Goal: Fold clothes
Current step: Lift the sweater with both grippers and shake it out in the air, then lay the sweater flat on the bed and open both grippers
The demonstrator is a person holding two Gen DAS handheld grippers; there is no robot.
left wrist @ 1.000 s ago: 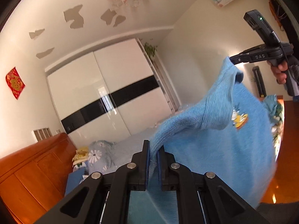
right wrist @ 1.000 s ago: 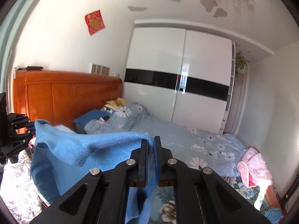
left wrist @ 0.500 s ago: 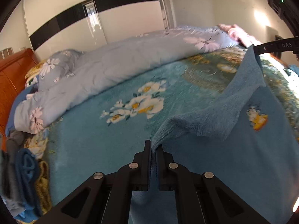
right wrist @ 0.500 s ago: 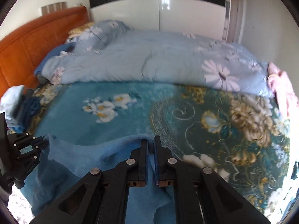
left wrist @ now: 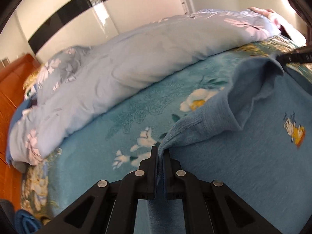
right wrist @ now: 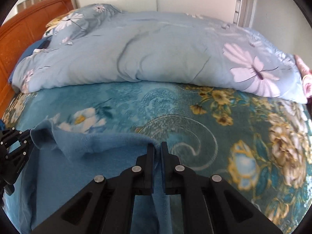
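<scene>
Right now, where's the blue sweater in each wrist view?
Left wrist: blue sweater fills the lower right, its edge clamped in the left hand-held gripper.
Right wrist: lower left, its edge running into the right hand-held gripper.
Shared landmark: pale blue floral duvet across the bed behind it.

A bed (right wrist: 136, 109) in a teal floral blanket is filling the room, a pale blue quilt (right wrist: 156, 54) bunching beside the orange wooden headboard (right wrist: 23, 25). Behind, what looks like a white wardrobe (left wrist: 136, 5) is catching daylight.
</scene>
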